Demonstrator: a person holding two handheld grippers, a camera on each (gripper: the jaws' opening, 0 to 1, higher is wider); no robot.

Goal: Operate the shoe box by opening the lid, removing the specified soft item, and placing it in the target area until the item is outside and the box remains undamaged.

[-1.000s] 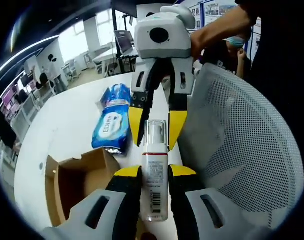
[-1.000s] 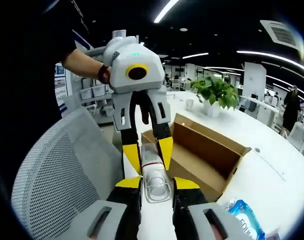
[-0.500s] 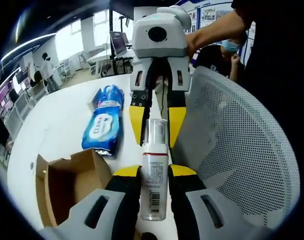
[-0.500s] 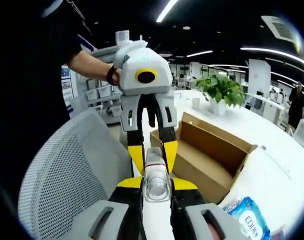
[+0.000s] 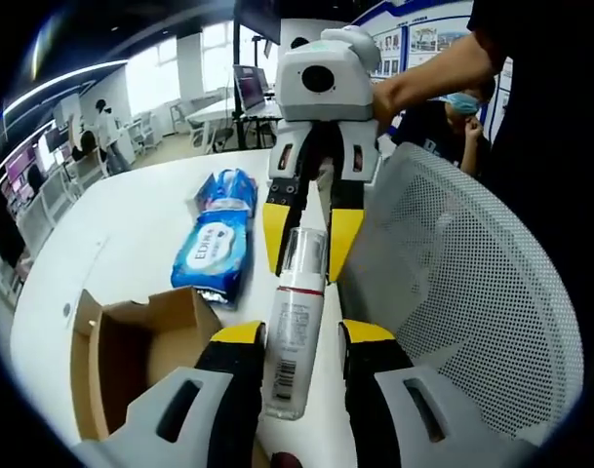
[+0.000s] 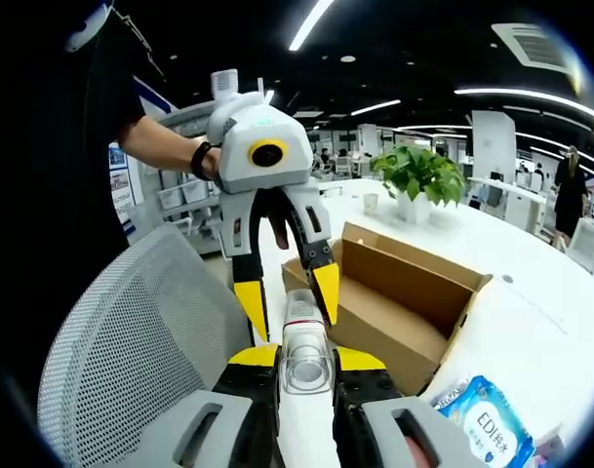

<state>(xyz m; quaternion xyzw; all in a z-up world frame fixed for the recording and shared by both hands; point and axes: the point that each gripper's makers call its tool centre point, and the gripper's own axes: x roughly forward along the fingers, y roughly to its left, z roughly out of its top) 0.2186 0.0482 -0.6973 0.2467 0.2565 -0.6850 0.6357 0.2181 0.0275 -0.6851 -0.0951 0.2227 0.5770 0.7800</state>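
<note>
A white bottle (image 5: 293, 341) with a clear cap hangs in the air between my two grippers, which face each other. My right gripper (image 6: 306, 358) is shut on the cap end (image 6: 304, 363). In the left gripper view it reaches in from the top (image 5: 310, 242). My left gripper (image 5: 304, 334) stands open, its jaws spread either side of the tilted bottle body, with a gap on the right. The brown shoe box (image 5: 111, 351) (image 6: 404, 292) sits open on the white table. A blue pack of wipes (image 5: 214, 249) (image 6: 487, 424) lies on the table beside it.
A white mesh chair back (image 5: 453, 273) (image 6: 131, 341) stands close beside both grippers. The person's arms hold the grippers from above. A potted plant (image 6: 414, 175) and a cup stand farther along the table (image 6: 540, 331). Desks and people fill the office behind.
My left gripper's jaws have spread apart off the bottle, which now tilts slightly. The right gripper keeps its hold on the cap end.
</note>
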